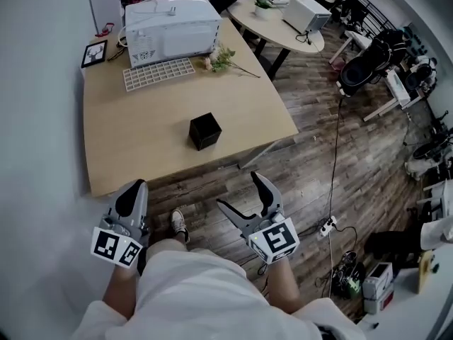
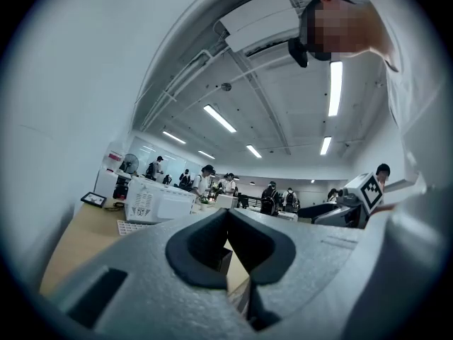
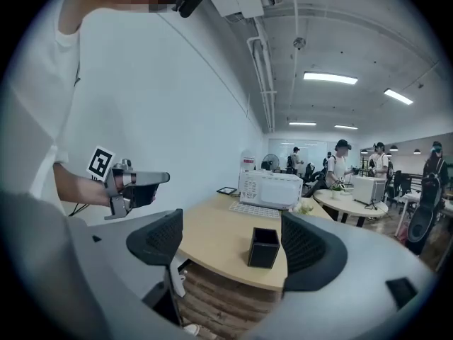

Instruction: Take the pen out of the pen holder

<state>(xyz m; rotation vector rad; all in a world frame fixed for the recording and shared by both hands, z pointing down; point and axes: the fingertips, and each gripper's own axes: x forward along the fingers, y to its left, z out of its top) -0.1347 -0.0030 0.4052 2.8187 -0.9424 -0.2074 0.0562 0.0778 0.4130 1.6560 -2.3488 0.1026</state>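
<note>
Black pen holder (image 1: 204, 131): a light, open-topped box alone on the table (image 1: 127, 140), a little in from the front edge and toward the front-right corner. Nothing braces it, so I judge that a jaw catching its rim would tip it or push it toward that edge.
Pen: none can be made out above the rim or in the dark opening, in any view. A reach made on trust could close on the box wall or on nothing.
Approach risk: both tools hang off the table, over the wooden floor (image 1: 304, 140) on the near side of the front edge. Coming in low could knock a jaw against that edge.
Left gripper (image 1: 133, 193): jaws together, pads meeting, nothing between them. As it stands, it would have to open before it could steady the box.
Left hand pose: close to the body, tool roughly level, pointing toward the left part of the front edge.
Right gripper (image 1: 238, 190): jaws spread wide and empty. In the right gripper view the pen holder (image 3: 264, 247) shows through the gap, well apart from both pads.
Right hand pose: tilted slightly downward, aimed across the front edge at the box.
Microwave (image 1: 172, 21): at the far edge, well apart from the box and unlikely to interfere.
</note>
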